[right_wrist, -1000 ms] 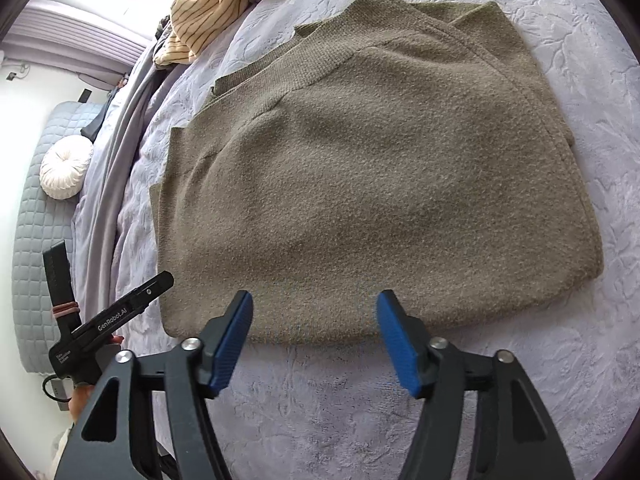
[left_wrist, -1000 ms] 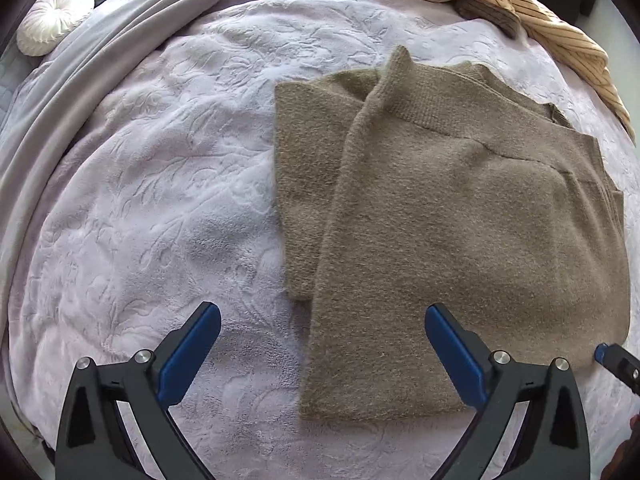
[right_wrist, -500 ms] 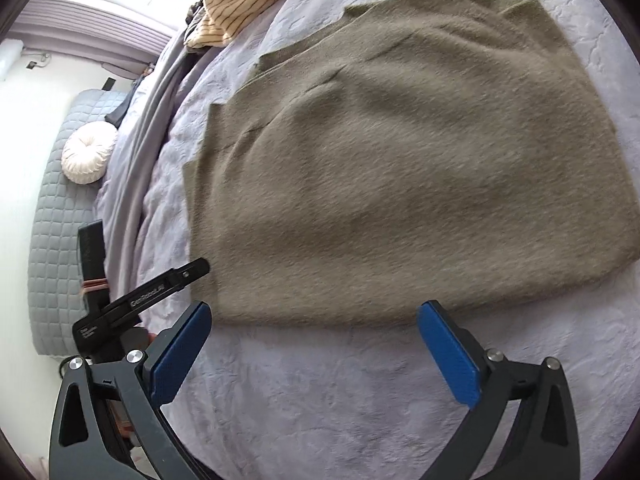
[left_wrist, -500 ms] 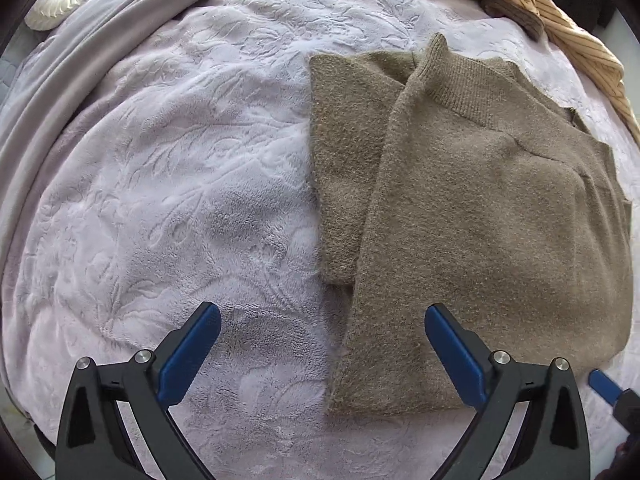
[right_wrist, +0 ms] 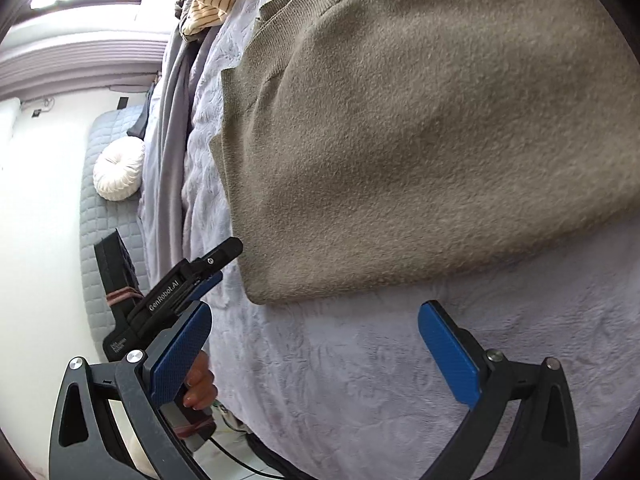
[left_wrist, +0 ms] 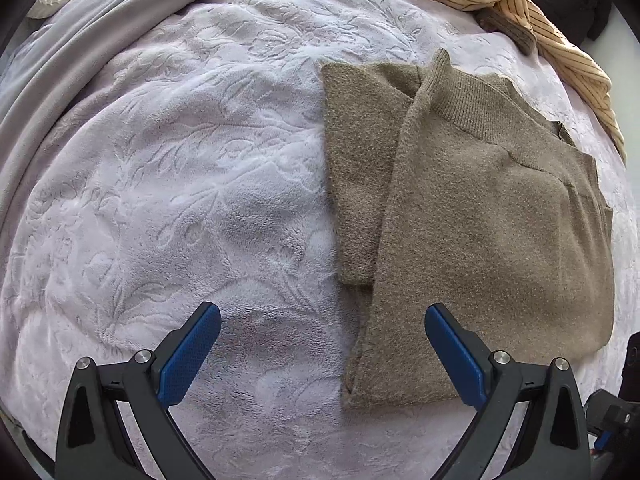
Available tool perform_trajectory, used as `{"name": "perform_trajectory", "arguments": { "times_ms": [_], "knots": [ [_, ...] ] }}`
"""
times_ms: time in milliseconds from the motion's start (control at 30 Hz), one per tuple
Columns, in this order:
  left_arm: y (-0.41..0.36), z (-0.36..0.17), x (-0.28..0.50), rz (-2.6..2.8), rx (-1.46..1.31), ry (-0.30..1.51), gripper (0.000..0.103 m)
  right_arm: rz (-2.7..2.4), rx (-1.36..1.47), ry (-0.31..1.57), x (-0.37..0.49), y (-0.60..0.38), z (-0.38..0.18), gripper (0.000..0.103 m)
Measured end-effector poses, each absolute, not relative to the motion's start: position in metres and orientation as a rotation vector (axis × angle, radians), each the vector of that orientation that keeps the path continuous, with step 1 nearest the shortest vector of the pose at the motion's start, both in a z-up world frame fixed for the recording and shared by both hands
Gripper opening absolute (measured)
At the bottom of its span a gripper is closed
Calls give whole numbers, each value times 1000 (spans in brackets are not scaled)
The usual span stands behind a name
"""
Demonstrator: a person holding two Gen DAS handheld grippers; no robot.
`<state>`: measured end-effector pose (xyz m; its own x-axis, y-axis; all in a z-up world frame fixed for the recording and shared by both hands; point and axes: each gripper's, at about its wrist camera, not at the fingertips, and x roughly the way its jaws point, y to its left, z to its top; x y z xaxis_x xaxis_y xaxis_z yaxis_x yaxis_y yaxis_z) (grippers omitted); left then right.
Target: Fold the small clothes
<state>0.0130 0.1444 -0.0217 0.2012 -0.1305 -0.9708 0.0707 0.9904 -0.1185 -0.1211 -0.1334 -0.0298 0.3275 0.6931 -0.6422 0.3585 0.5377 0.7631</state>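
Left gripper [left_wrist: 322,350]: jaws spread wide, nothing between them; it hangs over the bedspread with the sweater's near hem corner just inside its right-hand finger.
Right gripper [right_wrist: 316,354]: released, jaws at full spread and empty; it hovers above bare bedspread just short of the sweater's near hem.
Hand [right_wrist: 200,384]: a person's fingers wrap the left gripper's handle, seen low in the right wrist view.
Sweater [left_wrist: 480,232]: olive knit, lying flat on the bed, 1 sleeve folded in across the body, a narrower layer showing along its left side; ribbed collar toward the far edge of the bed.
Step in hand: judged as the pause between folds, side folds done, both tools free and lining up on the near hem.
Next move: probably each gripper needs to pinch 1 near hem corner, catching every layer, then carry the hem toward the collar; a shallow bite on the thick knit could drop the lower layer.
Bedspread [left_wrist: 180,184]: pale lilac plush with an embossed leaf pattern, soft and yielding.
Far edge of the bed: a striped yellow garment [left_wrist: 520,4] heaped beside a dark garment [left_wrist: 568,0].
Room: a round white cushion [right_wrist: 118,174] on a grey quilted seat, white wall, bright window.
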Motion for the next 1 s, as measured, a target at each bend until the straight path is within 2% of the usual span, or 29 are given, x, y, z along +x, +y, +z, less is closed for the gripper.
{"name": "perform_trajectory", "arguments": {
  "times_ms": [467, 700, 733, 800, 833, 867, 900, 1000],
  "knots": [
    [202, -22, 23, -198, -153, 1383, 102, 328, 1345, 1178, -100, -93, -61, 103],
    [219, -18, 36, -390, -360, 1392, 102, 305, 1568, 1062, -91, -82, -79, 102],
    [218, -19, 37, -428, -377, 1395, 102, 299, 1583, 1054, -91, -82, -80, 98],
    [211, -22, 40, -495, -423, 1413, 102, 275, 1601, 1068, -90, -81, -85, 69],
    [203, -25, 40, -511, -448, 1427, 102, 263, 1603, 1080, -90, -81, -87, 40],
    [200, -30, 42, -520, -478, 1443, 102, 254, 1605, 1081, -90, -82, -89, 17],
    [197, -33, 45, -524, -505, 1452, 102, 257, 1604, 1075, -89, -84, -88, 12],
    [184, -44, 52, -563, -608, 1464, 102, 304, 1557, 1047, -84, -87, -74, 10]
  ]
}}
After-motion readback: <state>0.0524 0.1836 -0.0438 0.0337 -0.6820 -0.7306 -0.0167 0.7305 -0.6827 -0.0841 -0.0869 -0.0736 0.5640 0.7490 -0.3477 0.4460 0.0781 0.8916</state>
